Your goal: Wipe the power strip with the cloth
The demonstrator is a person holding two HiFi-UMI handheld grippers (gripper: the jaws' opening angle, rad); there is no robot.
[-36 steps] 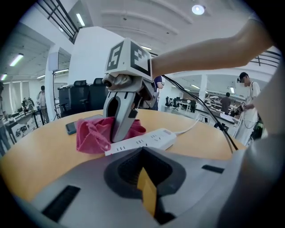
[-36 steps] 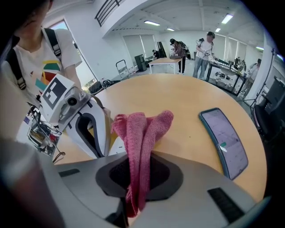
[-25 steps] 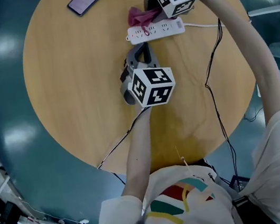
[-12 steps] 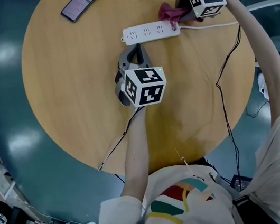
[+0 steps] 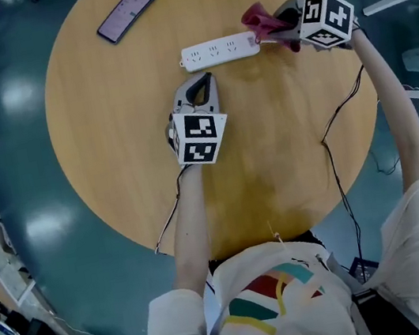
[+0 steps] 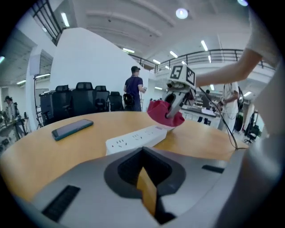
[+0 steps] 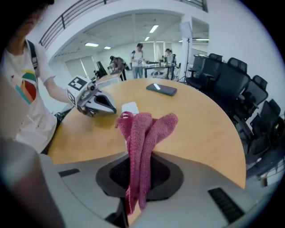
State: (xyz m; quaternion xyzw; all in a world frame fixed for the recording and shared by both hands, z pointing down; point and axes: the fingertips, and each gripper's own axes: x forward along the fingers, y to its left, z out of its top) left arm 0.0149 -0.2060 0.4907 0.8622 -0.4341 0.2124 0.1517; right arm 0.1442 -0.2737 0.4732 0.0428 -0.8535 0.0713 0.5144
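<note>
Head view: the power strip (image 5: pixel 219 51) lies near the table's (image 5: pixel 118 147) far edge, with the right gripper (image 5: pixel 271 23) at its right end.

Left gripper view: the left gripper (image 6: pixel 147 193) has its jaws together, empty.

Right gripper view: jaws clamp the cloth (image 7: pixel 141 133).

Unpinned, the strip may slide under wiping.

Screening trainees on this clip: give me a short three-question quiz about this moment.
1. True or false: the left gripper is shut with nothing between its jaws.
2. Which holds the pink cloth? A: left gripper. B: right gripper.
3. Fill in: in the head view, the cloth is at the power strip's ____ end.
Key: 1 true; 2 B; 3 right.
</note>
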